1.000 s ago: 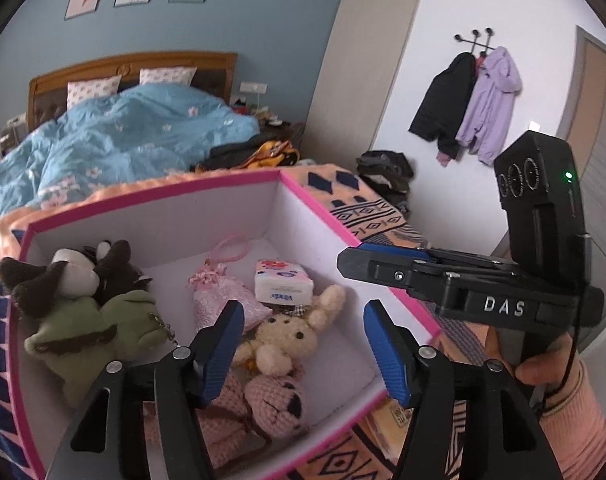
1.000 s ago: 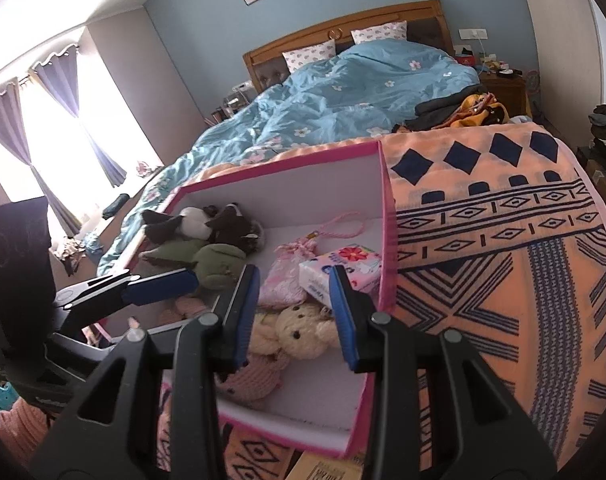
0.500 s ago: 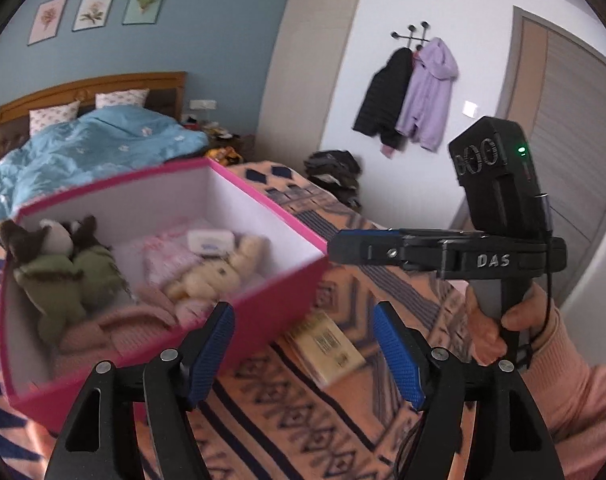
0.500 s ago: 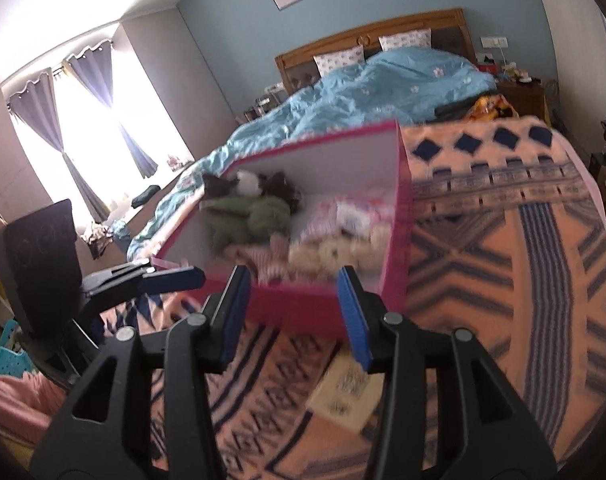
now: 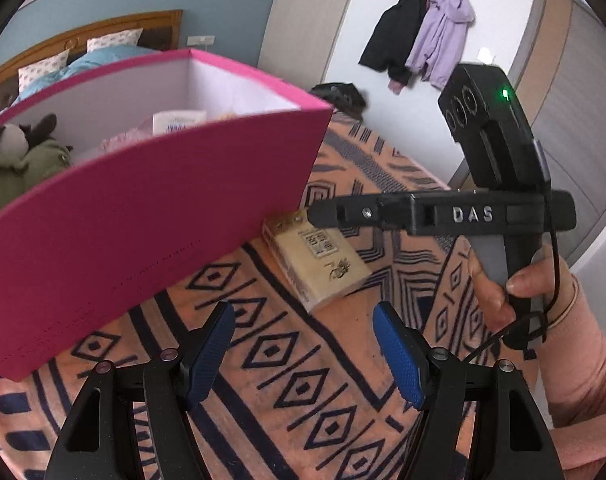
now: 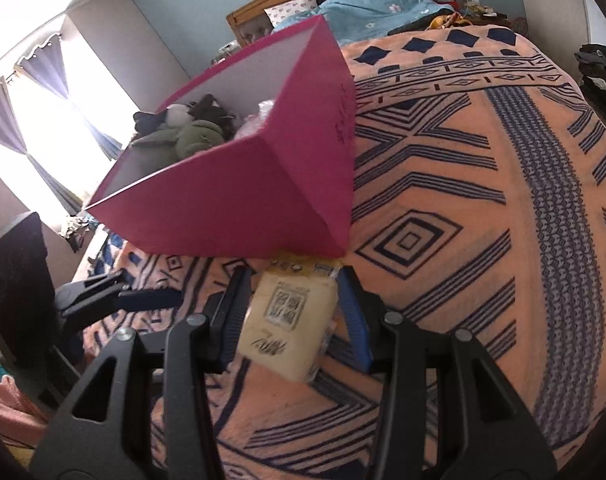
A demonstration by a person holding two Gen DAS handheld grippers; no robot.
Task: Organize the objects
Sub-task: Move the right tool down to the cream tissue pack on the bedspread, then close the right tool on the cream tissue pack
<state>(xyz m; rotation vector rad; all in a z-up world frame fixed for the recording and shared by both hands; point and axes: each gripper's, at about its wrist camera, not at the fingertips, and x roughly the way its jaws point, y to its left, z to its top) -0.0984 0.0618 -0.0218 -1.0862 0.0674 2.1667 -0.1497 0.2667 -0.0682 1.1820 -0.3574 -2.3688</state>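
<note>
A pink box [image 5: 143, 216] [image 6: 243, 184] stands on the orange patterned blanket [image 6: 463, 200], with a green plush toy [image 5: 19, 164] [image 6: 195, 136] and a tissue pack [image 5: 175, 122] inside. In front of it a cream packet [image 5: 319, 264] [image 6: 291, 320] lies flat. My right gripper [image 6: 295, 304] [image 5: 315, 216] is low over the packet with a blue pad on each side; the pads do not seem to press it. My left gripper [image 5: 305, 354] [image 6: 115, 296] hovers open over bare blanket, near side of the packet, nothing between its fingers.
A bed with a blue duvet [image 6: 375, 12] lies behind the box. Coats [image 5: 423, 36] hang on wall hooks, and dark bags [image 6: 599, 76] sit on the floor at the right. A bright curtained window [image 6: 43, 120] is at the left. A hand [image 5: 499, 284] holds the right gripper.
Both grippers came down from above the box's inside to the blanket in front of it. Both pairs of fingers widened. The cream packet now sits between the right gripper's fingers.
</note>
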